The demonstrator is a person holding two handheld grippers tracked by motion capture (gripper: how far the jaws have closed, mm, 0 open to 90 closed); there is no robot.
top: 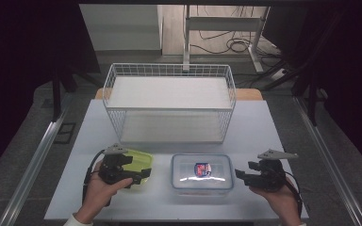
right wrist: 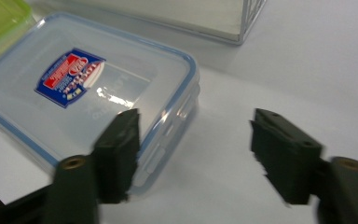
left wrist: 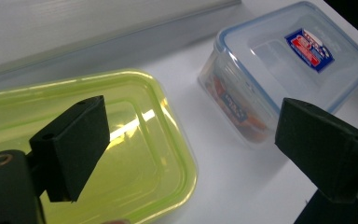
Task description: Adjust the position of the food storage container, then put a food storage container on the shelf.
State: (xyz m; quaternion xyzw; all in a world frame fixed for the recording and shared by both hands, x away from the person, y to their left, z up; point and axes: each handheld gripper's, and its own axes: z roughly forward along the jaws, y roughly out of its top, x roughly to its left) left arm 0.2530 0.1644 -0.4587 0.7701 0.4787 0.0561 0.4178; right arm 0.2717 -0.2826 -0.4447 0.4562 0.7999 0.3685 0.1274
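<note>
High view of a white table (top: pixel 259 117): two hand-held grippers, left (top: pixel 143 175) and right (top: pixel 239 174), jaws apart, flank a green box (top: pixel 139 160) and a clear lidded box (top: pixel 201 172) before a wire basket (top: pixel 169 101) — either slick lid might slip from a shallow pinch.

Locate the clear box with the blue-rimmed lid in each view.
High view: clear box front centre, right of the green box.
Left gripper view: upper right.
Right gripper view: upper left.
Shared landmark: its red-and-blue label.
</note>
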